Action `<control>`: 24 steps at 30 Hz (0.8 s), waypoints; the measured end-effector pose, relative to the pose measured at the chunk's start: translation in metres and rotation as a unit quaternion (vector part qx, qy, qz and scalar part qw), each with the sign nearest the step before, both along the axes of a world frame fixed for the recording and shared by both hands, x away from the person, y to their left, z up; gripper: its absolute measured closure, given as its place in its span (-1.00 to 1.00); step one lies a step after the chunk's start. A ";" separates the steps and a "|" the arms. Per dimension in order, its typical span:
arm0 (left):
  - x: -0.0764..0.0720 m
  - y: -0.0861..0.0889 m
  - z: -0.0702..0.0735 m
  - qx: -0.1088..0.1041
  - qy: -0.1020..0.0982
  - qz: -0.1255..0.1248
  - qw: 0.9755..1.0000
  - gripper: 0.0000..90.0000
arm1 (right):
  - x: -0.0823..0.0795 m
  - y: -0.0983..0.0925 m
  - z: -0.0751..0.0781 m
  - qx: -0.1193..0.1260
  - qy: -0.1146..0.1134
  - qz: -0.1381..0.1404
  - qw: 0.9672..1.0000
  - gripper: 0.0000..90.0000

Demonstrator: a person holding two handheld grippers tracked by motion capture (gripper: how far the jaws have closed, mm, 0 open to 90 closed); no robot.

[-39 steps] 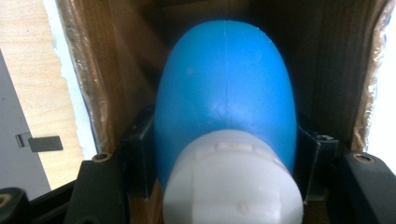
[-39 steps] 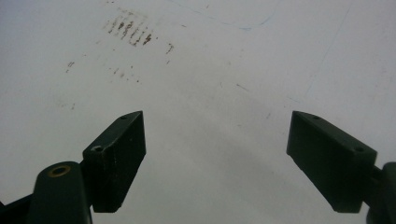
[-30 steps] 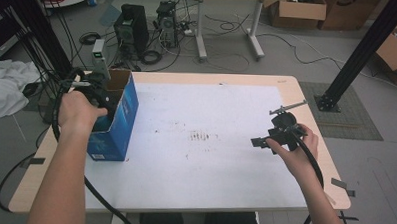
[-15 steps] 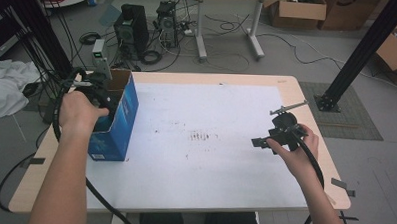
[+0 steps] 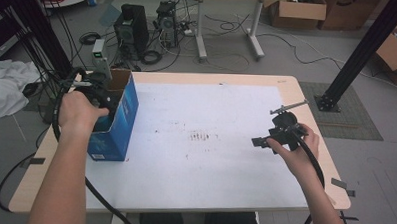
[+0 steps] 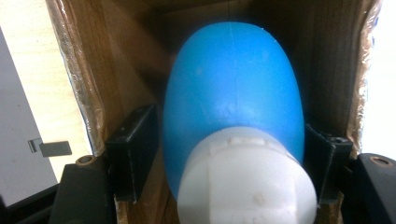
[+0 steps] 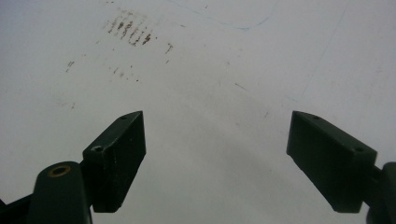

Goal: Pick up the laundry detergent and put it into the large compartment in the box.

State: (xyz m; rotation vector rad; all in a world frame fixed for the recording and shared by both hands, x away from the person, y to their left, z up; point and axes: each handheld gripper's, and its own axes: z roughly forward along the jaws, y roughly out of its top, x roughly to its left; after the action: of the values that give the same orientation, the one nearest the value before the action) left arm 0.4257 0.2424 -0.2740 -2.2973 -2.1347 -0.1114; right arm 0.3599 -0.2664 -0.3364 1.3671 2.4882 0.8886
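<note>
Jaws just opening, blue bottle (image 6: 232,98) between.

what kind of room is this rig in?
Probably a lab or workshop. Black desktop computer towers stand on the grey floor amid loose cables, brown cardboard boxes sit by a second desk, and a black metal frame post stands beside the white-topped table.

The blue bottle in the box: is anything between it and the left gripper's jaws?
Nothing visible. The blue bottle sits right between the left gripper jaws, which have just been opening, inside the cardboard box.
</note>
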 end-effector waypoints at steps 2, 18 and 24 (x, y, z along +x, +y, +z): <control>0.000 0.000 0.000 0.001 -0.001 0.000 1.000 -0.32 | 0.000 0.000 0.000 0.000 0.001 0.000 1.000 -0.56; -0.001 -0.001 0.004 0.010 -0.009 -0.004 1.000 -0.39 | 0.000 0.001 -0.001 -0.002 0.002 0.000 1.000 -0.57; -0.003 -0.002 0.010 0.010 -0.014 -0.005 1.000 -0.41 | -0.001 0.002 0.001 -0.001 0.001 0.002 1.000 -0.56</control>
State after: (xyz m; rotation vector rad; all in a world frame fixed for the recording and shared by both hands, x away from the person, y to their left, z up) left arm 0.4224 0.2409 -0.2635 -2.3088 -2.1262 -0.1646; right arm 0.3585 -0.2644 -0.3356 1.3634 2.4922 0.8855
